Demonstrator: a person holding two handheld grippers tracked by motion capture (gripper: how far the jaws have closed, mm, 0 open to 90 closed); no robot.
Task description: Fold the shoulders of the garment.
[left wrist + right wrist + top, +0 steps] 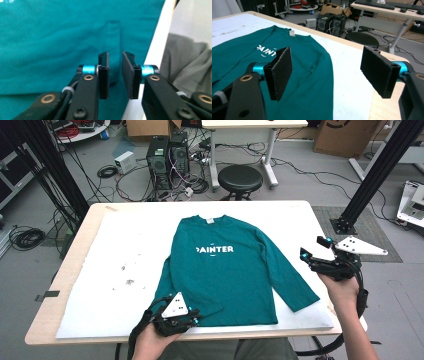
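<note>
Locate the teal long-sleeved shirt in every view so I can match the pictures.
High view: the teal shirt lies flat mid-table on the white cloth, collar away from the person.
Left gripper view: teal fabric fills the left and centre behind the fingers.
Right gripper view: it spreads across the left half, collar at top.
Shared landmark: the cloth's white edge beside the shirt.

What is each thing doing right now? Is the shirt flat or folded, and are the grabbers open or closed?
Teal shirt: lying flat, front up, on the white sheet; the sleeve by the left gripper is folded in, the other spread out.
Left gripper: over the shirt's bottom edge, jaws nearly together, a slim gap between the pads, gripping nothing.
Right gripper: wide open, holding nothing, hovering beside the spread sleeve.
</note>
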